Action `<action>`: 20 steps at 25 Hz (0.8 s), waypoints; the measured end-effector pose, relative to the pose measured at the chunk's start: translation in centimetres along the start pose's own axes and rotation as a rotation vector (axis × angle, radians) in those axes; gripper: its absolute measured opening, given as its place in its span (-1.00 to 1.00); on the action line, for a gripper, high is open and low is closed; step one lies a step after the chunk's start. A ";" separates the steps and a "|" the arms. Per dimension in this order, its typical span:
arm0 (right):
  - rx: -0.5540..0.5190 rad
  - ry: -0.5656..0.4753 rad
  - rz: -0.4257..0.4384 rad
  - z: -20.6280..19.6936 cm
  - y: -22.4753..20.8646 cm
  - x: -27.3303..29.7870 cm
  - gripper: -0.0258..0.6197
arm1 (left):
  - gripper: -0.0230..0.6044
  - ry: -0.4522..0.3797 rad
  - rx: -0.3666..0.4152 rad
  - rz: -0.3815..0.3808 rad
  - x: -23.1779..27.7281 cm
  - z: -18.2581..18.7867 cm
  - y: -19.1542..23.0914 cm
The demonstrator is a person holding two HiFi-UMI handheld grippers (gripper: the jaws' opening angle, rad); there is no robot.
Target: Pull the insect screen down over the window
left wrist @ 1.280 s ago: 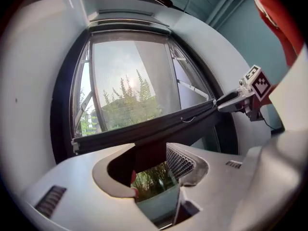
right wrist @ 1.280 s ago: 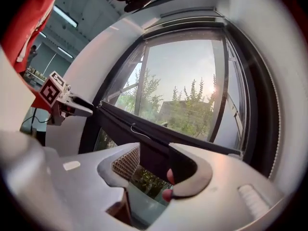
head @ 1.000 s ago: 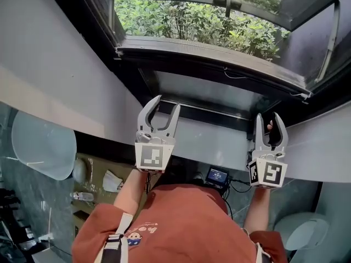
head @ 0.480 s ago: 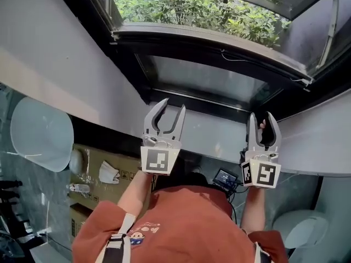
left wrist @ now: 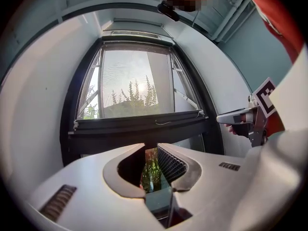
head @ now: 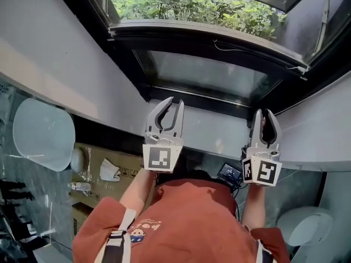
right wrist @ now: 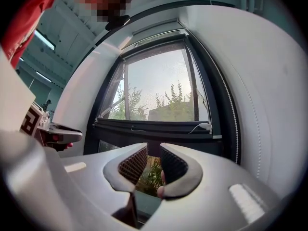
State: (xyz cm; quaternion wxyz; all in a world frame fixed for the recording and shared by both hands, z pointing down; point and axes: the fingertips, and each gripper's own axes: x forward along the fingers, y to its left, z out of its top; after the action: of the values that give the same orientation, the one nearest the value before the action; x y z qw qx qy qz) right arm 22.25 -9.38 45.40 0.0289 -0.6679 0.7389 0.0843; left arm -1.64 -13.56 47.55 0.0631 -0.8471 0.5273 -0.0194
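Two tools, left tool (head: 174, 102), right tool (head: 263, 114), ribbed jaws just closed partway, seemingly empty, facing black window frame (head: 192, 40).

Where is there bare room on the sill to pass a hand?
The white sill is bare between the left gripper and right gripper, and leftward along the black window frame. Both jaws have just been closing, nothing gripped between them. Tightest at the right corner.
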 end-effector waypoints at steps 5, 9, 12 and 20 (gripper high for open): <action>-0.018 0.020 -0.055 -0.5 -0.9 -0.8 -0.84 | -0.84 -0.017 -0.003 -0.005 0.0 0.4 -0.6; -0.015 0.025 -0.052 -0.7 -1.0 -0.9 -0.89 | -0.91 -0.022 -0.020 -0.008 -0.2 0.6 -0.8; -0.027 0.023 -0.036 -0.5 -0.6 -0.8 -0.89 | -0.91 -0.028 -0.022 -0.004 -0.3 0.6 -0.9; -0.027 0.005 -0.043 0.2 -0.5 -0.9 -0.89 | -0.91 -0.037 -0.028 0.000 -0.5 0.7 -0.8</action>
State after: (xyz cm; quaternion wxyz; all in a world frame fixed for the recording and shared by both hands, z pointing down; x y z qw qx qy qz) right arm 22.78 -8.51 45.26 0.0199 -0.6841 0.7233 0.0921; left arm -1.08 -12.65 46.99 0.0611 -0.8481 0.5263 0.0036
